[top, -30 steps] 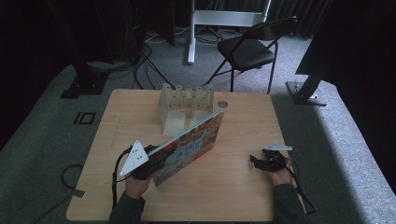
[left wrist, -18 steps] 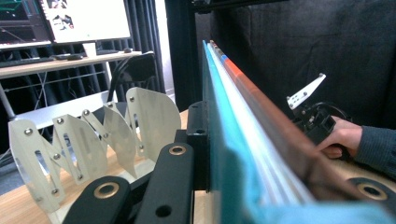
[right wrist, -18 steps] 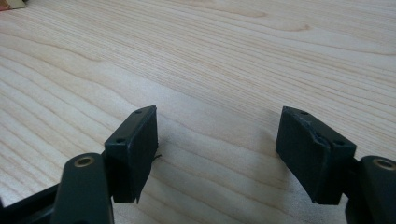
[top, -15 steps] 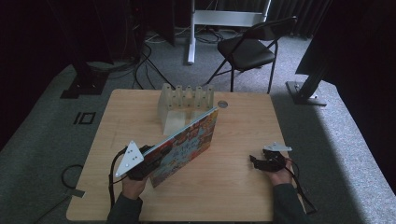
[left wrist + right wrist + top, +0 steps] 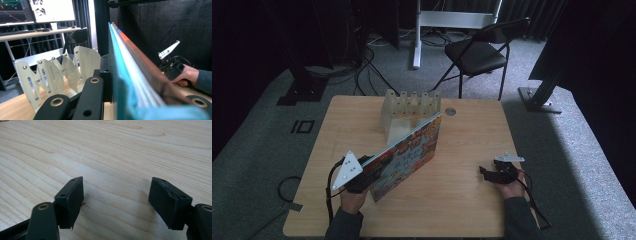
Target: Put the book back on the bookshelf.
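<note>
My left gripper (image 5: 368, 170) is shut on the lower end of a colourful picture book (image 5: 412, 149). The book is lifted off the table and slants up toward a white slotted rack (image 5: 409, 107) at the back. In the left gripper view the book's edge (image 5: 130, 65) runs away between the jaws of my left gripper (image 5: 112, 77), with the rack (image 5: 57, 72) to its left. My right gripper (image 5: 486, 172) rests at the right of the table. In its own view my right gripper (image 5: 116, 200) stands open over bare wood, nothing between the pads.
The wooden table (image 5: 472, 130) has a small round cable hole (image 5: 450, 111) near its back edge. A black folding chair (image 5: 479, 52) and stand legs are on the carpet beyond. The other hand and right gripper (image 5: 172, 67) appear past the book.
My left gripper and the book have drifted slightly left and toward the person. The right gripper has stayed put.
</note>
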`<state>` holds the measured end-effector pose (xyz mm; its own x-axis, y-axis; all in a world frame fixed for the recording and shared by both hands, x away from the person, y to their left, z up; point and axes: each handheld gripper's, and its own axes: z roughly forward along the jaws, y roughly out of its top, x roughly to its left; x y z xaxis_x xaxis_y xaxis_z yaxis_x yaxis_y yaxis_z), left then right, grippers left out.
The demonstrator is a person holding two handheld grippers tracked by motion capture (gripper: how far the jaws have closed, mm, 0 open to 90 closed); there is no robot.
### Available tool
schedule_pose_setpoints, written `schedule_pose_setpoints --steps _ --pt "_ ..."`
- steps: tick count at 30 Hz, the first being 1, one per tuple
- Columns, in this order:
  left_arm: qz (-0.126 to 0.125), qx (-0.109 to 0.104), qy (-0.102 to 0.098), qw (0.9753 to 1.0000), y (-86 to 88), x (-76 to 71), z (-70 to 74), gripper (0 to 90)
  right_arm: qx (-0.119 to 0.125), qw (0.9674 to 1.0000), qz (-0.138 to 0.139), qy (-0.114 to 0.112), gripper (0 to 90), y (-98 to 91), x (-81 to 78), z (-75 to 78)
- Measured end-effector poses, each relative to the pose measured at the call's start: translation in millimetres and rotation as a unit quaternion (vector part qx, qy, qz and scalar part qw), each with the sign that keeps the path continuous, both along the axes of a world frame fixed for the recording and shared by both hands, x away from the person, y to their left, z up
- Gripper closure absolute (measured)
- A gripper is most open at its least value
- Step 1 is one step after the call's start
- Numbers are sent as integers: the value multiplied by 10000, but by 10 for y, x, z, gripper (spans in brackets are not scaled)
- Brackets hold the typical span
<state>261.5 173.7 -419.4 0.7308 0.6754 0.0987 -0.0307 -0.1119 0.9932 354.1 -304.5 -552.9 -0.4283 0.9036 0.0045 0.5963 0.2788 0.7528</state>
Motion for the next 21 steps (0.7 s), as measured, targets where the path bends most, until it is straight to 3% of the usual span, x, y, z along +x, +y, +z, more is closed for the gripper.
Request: schedule_pose_setpoints --steps 21 --pt "223 -143 74 9996 147 -27 -3 803 3 10000 -2 3 279 1 0 0"
